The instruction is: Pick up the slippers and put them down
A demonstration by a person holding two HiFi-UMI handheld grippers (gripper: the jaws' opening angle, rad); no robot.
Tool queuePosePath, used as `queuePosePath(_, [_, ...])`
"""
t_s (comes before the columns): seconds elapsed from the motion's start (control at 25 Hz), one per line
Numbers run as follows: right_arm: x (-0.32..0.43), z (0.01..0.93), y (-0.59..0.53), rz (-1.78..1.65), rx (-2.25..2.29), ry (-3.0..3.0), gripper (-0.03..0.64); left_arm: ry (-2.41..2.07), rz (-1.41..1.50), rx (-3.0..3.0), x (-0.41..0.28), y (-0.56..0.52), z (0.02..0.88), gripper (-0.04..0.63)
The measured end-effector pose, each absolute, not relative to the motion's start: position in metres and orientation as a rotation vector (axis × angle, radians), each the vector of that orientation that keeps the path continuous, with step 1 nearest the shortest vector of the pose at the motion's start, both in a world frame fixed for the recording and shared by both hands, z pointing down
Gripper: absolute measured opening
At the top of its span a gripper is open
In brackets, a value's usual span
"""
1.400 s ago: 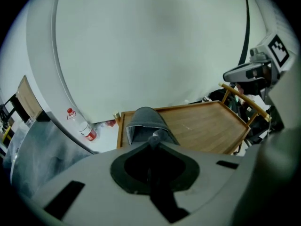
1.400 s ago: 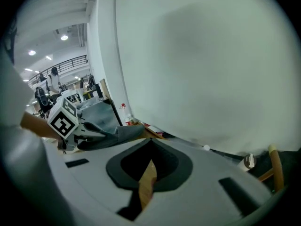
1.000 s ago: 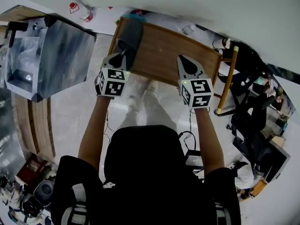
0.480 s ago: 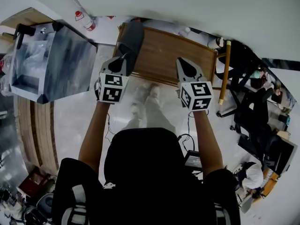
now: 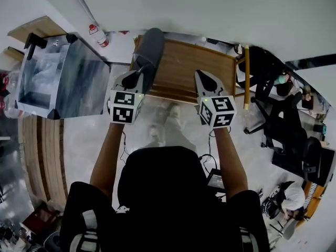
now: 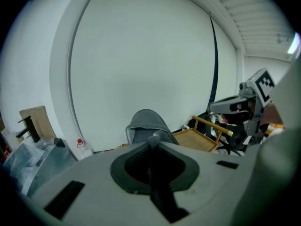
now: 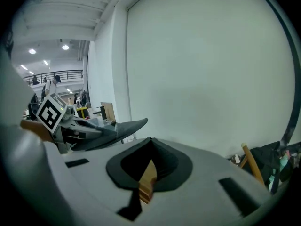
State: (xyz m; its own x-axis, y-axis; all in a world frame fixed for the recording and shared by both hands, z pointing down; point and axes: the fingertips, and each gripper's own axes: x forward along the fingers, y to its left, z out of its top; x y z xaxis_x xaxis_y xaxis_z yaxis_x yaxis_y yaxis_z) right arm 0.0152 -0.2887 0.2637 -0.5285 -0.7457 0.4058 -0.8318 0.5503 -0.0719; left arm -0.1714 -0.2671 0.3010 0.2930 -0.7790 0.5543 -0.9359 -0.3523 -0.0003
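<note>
Closest to the person, both grippers are held up side by side. The left gripper [image 5: 138, 72] has its jaws closed on one edge of a grey slipper [image 5: 149, 49], which is raised over the left end of the wooden table [image 5: 194, 67]. The right gripper [image 5: 202, 76] has its jaws together, with nothing between them. Beyond the table stands a white wall. The hold is only a thin pinch on soft material, so I think a fast swing could make the slipper slide out and fall beside the table edge.
</note>
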Motion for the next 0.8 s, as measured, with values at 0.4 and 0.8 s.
queuePosePath(0.4, [0.019,0.244,-0.244,0.310,1.378,-2.451,-0.002,-1.512,0.599,2.348,-0.163,-0.230,0.281,0.023])
queuePosePath(0.8, [0.036,0.231,-0.222,0.257,1.450,-2.418,-0.002,-1.514,0.634,2.433,-0.153,-0.217,0.271,0.023])
